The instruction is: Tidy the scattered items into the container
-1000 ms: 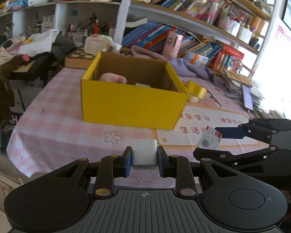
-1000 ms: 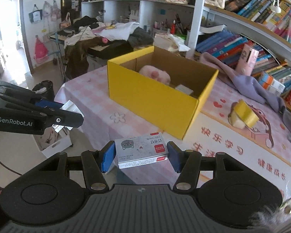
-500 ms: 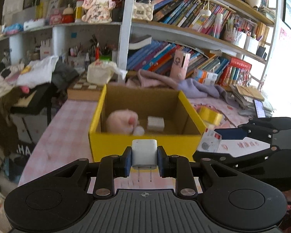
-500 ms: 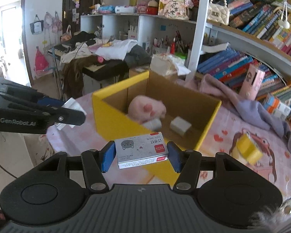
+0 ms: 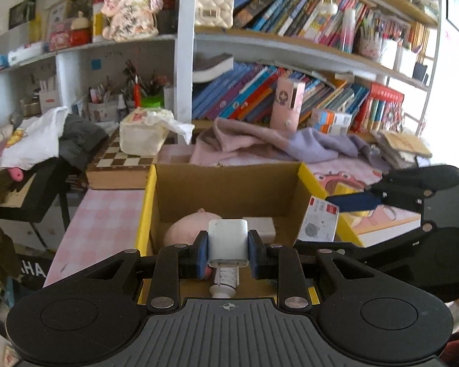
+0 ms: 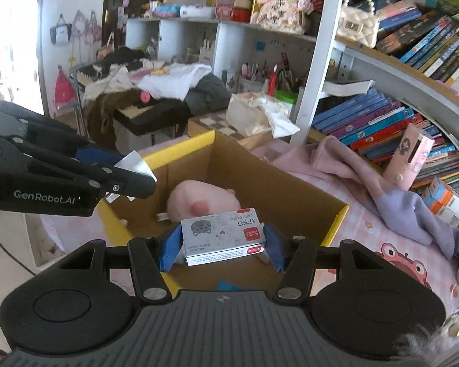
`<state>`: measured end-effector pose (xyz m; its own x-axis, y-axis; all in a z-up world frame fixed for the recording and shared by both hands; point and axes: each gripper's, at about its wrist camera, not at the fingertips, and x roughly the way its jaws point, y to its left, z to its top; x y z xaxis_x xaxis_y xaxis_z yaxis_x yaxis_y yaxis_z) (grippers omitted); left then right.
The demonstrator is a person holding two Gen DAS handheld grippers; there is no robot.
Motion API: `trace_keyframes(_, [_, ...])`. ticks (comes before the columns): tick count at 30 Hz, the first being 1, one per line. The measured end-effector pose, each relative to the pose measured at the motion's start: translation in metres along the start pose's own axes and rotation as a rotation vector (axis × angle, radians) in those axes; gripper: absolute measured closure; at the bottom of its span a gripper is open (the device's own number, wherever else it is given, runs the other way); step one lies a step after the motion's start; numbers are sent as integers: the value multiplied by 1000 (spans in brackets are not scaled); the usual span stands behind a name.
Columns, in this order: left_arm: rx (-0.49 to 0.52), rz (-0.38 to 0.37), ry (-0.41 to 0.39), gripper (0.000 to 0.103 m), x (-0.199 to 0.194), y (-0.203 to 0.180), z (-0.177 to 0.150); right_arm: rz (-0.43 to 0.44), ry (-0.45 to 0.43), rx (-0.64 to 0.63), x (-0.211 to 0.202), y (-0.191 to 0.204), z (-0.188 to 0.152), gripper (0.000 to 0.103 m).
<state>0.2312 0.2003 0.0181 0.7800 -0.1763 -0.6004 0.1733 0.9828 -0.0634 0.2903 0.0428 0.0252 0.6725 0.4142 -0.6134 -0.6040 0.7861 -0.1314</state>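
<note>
Change, left tool: a second ago the left tool (image 5: 228, 252) hung short of the yellow box (image 5: 143, 214), over the checked cloth; now it sits above the box's near rim, looking down inside.
Change, right tool: the right tool (image 6: 222, 246) was also short of the box then, with the whole yellow front wall in sight; now that wall is nearly out of its view and the open top fills the middle.
Change, grips: both holds look the same as before.
Left tool: clamped on the white charger (image 5: 228, 240), blue pads pressed on both its sides, prongs pointing back toward the camera.
Right tool: clamped on the staples box (image 6: 222, 235) across its short ends, the printed cat face up.
Charger and box: the charger is held above the box's near-left part, touching none of its contents.
Staples box and box: it is held over the near edge, at the box's right side in the left view.
Inside the box: a pink plush toy (image 6: 206, 200), a white block (image 5: 258, 226) and a small tube (image 5: 226, 279) lie on the cardboard floor.
Tabletop: the pink checked cloth (image 5: 101, 211) lies left of the box.
Beyond: a lilac garment (image 5: 290, 143) is heaped behind the box, then bookshelves (image 5: 260, 70).
</note>
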Motion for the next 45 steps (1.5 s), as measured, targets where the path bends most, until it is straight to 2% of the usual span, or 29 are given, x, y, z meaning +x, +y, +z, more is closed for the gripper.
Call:
trace_keyframes(3, [15, -3, 54, 78, 24, 3, 0, 12, 62, -21, 24, -9, 3, 48])
trace_keyframes(11, [19, -26, 260, 78, 82, 19, 0, 91, 205, -140, 86, -13, 11, 48])
trace_keyframes(16, [79, -32, 339, 78, 100, 14, -1, 107, 313, -193, 116, -11, 10, 48])
trace_keyframes(20, [85, -39, 375, 78, 109, 13, -6, 131, 358, -206, 126, -8, 6, 48])
trace_keyframes(25, [72, -38, 375, 78, 111, 13, -5, 141, 361, -200, 126, -9, 5, 48])
trace_keyframes(27, [76, -21, 365, 75, 109, 13, -5, 140, 350, -205, 124, -8, 6, 47])
trace_keyframes(31, [101, 23, 315, 68, 96, 9, 0, 108, 297, -207, 114, -8, 6, 35])
trace_keyframes(32, [92, 26, 297, 66, 91, 9, 1, 102, 284, -194, 111, -10, 6, 34])
trace_keyframes(34, [64, 22, 262, 60, 80, 11, 3, 97, 250, -154, 102, -14, 5, 34])
trace_keyframes(36, [37, 33, 226, 41, 68, 12, 5, 80, 217, -131, 91, -16, 5, 35])
trace_keyframes(42, [-1, 53, 134, 28, 33, 7, 7, 34, 102, -85, 50, -15, 5, 34])
trace_keyframes(45, [0, 84, 73, 26, 12, 2, 4, 2, 46, -62, 30, -12, 3, 34])
